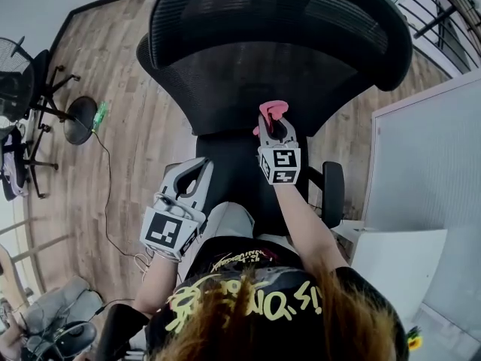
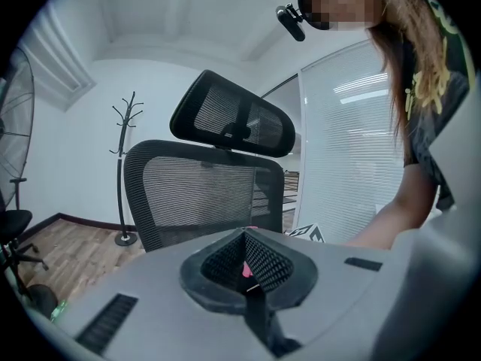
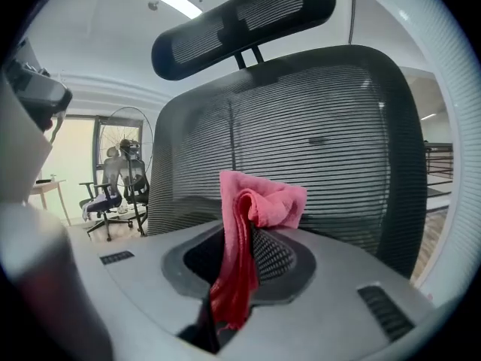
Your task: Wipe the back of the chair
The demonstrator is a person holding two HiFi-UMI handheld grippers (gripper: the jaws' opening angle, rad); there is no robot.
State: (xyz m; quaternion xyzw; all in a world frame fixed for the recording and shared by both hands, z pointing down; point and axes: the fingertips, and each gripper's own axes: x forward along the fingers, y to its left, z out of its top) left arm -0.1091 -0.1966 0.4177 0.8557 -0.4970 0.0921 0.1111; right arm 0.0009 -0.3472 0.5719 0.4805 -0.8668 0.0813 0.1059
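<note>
**Cloth poised at the mesh backrest**

The chair back (image 1: 270, 74) stands just beyond both sets of fingertips. The right gripper (image 1: 275, 125) clamps a pink cloth (image 3: 252, 216), which is bunched above its tips. The left gripper (image 1: 200, 168) is closed and empty. If the tips press hard they may snag the mesh, and dragging could pull the cloth free.

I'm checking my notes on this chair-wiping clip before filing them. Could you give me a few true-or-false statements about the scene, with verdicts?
1. The right gripper is shut on a pink cloth. True.
2. The chair back is solid leather. False: it is black mesh.
3. The chair has a headrest. True.
4. The left gripper holds a second cloth. False: its jaws are together with no cloth gripped.
5. The floor is carpeted. False: it is wood planks.
</note>
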